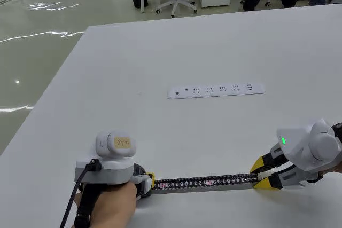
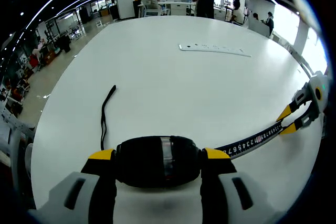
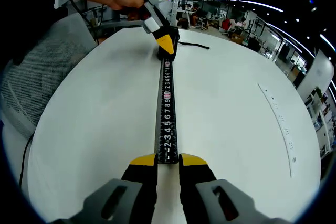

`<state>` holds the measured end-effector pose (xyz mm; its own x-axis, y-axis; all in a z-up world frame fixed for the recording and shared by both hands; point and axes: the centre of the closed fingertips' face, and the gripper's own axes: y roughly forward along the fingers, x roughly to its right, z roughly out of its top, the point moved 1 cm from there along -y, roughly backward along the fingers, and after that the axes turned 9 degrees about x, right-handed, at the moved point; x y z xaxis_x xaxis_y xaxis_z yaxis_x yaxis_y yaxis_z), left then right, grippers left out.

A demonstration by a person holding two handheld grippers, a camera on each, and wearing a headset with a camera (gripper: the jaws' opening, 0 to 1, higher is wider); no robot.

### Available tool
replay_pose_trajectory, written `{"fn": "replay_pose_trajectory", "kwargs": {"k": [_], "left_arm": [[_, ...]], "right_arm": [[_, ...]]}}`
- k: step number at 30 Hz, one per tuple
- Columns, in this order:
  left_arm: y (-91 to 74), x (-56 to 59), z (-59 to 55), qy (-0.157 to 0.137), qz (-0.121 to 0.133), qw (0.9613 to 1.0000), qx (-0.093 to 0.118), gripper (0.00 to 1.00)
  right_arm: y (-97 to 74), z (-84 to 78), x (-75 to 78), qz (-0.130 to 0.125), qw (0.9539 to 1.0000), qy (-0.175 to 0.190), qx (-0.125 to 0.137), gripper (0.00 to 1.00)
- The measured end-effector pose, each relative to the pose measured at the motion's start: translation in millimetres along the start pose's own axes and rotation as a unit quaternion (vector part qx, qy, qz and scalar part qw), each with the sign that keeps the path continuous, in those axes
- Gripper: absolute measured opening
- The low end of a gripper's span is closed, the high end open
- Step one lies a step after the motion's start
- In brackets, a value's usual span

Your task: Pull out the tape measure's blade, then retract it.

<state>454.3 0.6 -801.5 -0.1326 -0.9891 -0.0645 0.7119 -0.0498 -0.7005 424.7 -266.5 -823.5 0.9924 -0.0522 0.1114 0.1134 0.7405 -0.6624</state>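
Our left gripper (image 2: 159, 155) has its yellow-tipped fingers (image 2: 102, 156) clenched on the rounded black tape measure case (image 2: 157, 174), one finger at each side of it. From the case, the black blade with white numerals (image 3: 168, 114) runs out straight over the white desk (image 1: 160, 52) to our right gripper (image 3: 168, 160), whose fingers (image 3: 193, 160) pinch the blade's end between them. Just beyond the left fingers a thin black wrist strap (image 2: 105, 114) lies on the desk. Well ahead of them sits a long white power strip (image 1: 216, 89).
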Motion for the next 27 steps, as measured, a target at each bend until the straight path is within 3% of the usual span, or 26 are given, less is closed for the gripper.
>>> {"fn": "replay_pose_trajectory", "kwargs": {"k": [27], "left_arm": [[-0.4, 1.7, -1.1, -0.002, -0.005, 1.0000, -0.008, 0.61]], "right_arm": [[2.4, 10.2, 3.6, 0.003, 0.9999, -0.007, 0.007, 0.15]]}}
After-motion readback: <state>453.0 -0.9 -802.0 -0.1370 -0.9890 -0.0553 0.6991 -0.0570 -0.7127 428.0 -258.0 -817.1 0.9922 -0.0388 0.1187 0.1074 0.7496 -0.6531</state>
